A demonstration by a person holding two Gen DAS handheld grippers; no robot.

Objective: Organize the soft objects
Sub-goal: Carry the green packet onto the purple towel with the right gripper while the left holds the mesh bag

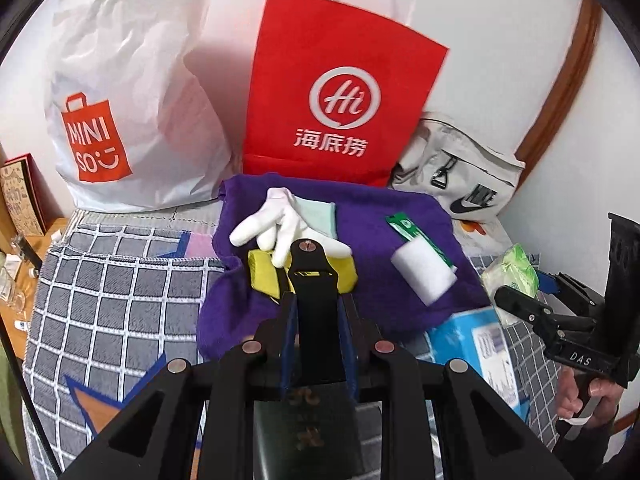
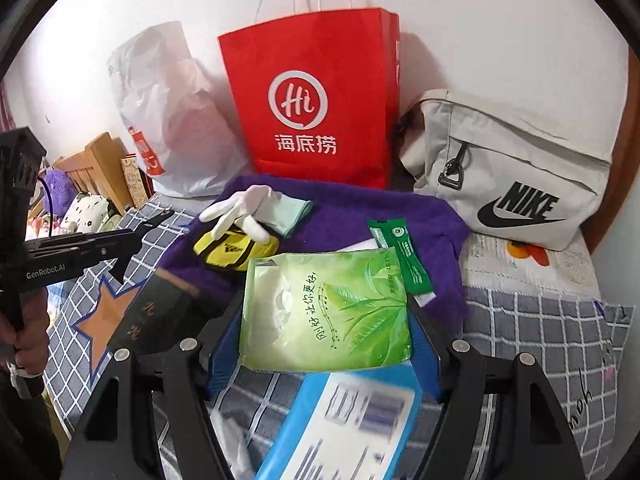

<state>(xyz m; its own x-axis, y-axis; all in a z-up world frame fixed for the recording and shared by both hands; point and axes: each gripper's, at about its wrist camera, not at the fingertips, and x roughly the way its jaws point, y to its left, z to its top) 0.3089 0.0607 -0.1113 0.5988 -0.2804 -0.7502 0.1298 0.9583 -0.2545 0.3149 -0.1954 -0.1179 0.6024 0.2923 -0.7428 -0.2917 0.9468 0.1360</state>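
Observation:
My left gripper (image 1: pixel 316 320) is shut on a dark green book with gold characters (image 1: pixel 308 420), which also shows in the right wrist view (image 2: pixel 160 312). My right gripper (image 2: pixel 326 320) is shut on a green tissue pack (image 2: pixel 326 312), its blue pads pressing on both sides. Ahead lies a purple towel (image 1: pixel 380 220) on the bed. On it rest a white glove (image 1: pixel 276 224), a yellow pouch (image 1: pixel 264 272), a mint cloth (image 1: pixel 320 216), a white foam block (image 1: pixel 424 276) and a green sachet (image 1: pixel 412 236).
A red paper bag (image 2: pixel 316 96), a white Miniso plastic bag (image 1: pixel 132 100) and a grey Nike bag (image 2: pixel 512 168) stand against the wall. A blue box (image 2: pixel 340 420) lies below my right gripper on the checked bed cover (image 1: pixel 112 288). A wooden bed frame (image 2: pixel 100 164) is at the left.

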